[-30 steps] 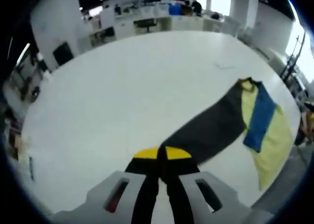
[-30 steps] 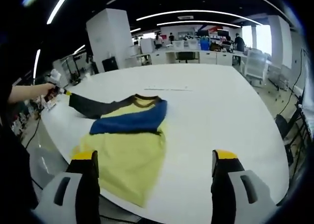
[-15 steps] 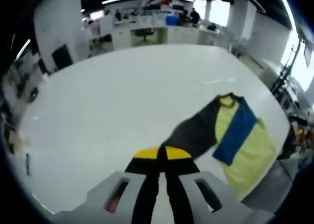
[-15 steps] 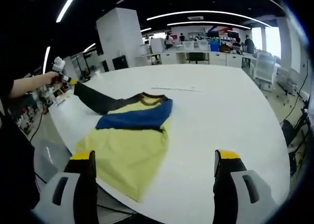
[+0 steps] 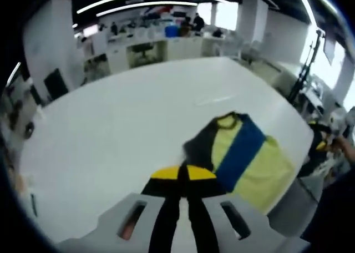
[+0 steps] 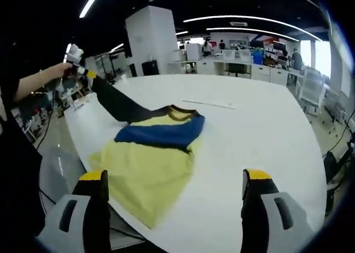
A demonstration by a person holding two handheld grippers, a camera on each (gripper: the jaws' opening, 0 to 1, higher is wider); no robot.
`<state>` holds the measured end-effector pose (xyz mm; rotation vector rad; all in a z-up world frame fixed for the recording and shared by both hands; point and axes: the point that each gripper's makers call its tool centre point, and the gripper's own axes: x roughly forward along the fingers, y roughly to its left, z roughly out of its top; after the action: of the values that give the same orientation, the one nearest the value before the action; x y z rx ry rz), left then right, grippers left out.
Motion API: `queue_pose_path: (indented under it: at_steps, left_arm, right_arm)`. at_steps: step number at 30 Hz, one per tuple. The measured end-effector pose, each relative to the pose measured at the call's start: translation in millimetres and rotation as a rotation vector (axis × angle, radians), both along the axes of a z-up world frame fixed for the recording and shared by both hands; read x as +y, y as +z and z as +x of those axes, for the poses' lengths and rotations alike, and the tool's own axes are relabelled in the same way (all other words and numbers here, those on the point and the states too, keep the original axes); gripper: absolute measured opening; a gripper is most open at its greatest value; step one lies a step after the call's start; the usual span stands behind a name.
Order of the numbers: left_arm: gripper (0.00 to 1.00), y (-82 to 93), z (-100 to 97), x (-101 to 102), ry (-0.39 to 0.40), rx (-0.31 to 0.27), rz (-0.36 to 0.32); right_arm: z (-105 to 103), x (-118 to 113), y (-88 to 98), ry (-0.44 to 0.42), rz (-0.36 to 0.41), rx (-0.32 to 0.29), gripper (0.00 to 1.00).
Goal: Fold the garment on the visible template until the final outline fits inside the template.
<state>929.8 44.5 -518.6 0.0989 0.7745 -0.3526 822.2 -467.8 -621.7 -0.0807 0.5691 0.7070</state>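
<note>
A yellow shirt (image 6: 150, 172) with a blue chest band (image 6: 162, 133) and dark sleeves lies flat near the white table's (image 6: 260, 125) front edge. One dark sleeve (image 6: 115, 102) rises off the table to my left gripper (image 6: 83, 71), held up by a hand at the left. In the left gripper view that gripper (image 5: 183, 174) is shut on the dark sleeve (image 5: 197, 147), with the shirt (image 5: 252, 164) just beyond to the right. My right gripper (image 6: 175, 178) stands open in front of the shirt's hem with nothing between its fingers.
A thin pale line (image 6: 211, 103) is marked on the table beyond the shirt's collar. The table drops away to floor (image 6: 58, 164) at the left. Desks, chairs and people (image 5: 166, 34) fill the far background.
My left gripper has carried the dark sleeve upward and in toward the shirt's body, so the sleeve is less stretched out. The right gripper stays open in the same place.
</note>
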Motion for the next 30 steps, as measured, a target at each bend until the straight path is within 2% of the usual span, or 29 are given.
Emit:
queue_pose_path:
  at_steps: [5, 9, 14, 17, 25, 30]
  left_arm:
    - [0.00, 17.1, -6.5, -34.7, -0.050, -0.008, -0.028]
    - [0.00, 31.3, -10.2, -66.4, -0.076, -0.012, -0.082]
    - [0.00, 44.8, -6.3, -98.9, -0.105, -0.015, -0.156]
    - [0.00, 51.4, -5.1, -123.1, -0.147, -0.022, -0.170]
    - [0.00, 58.2, -3.3, -191.2, -0.250, -0.010, -0.230]
    - [0.00, 47.4, 1.6, -232.9, -0.310, 0.015, -0.237]
  right_arm:
    - [-2.4, 0.1, -2.0, 0.011, -0.006, 0.005, 1.00]
    - [-6.0, -2.0, -3.5, 0.013, -0.005, 0.010, 1.00]
    - [-9.7, -5.1, -5.5, 0.006, -0.003, 0.013, 1.00]
    - [-12.3, -4.6, -6.2, 0.005, -0.002, 0.015, 1.00]
    - [-13.7, -0.2, -8.6, 0.007, 0.005, 0.017, 1.00]
    - [-12.4, 3.2, -8.7, 0.013, 0.005, 0.016, 1.00]
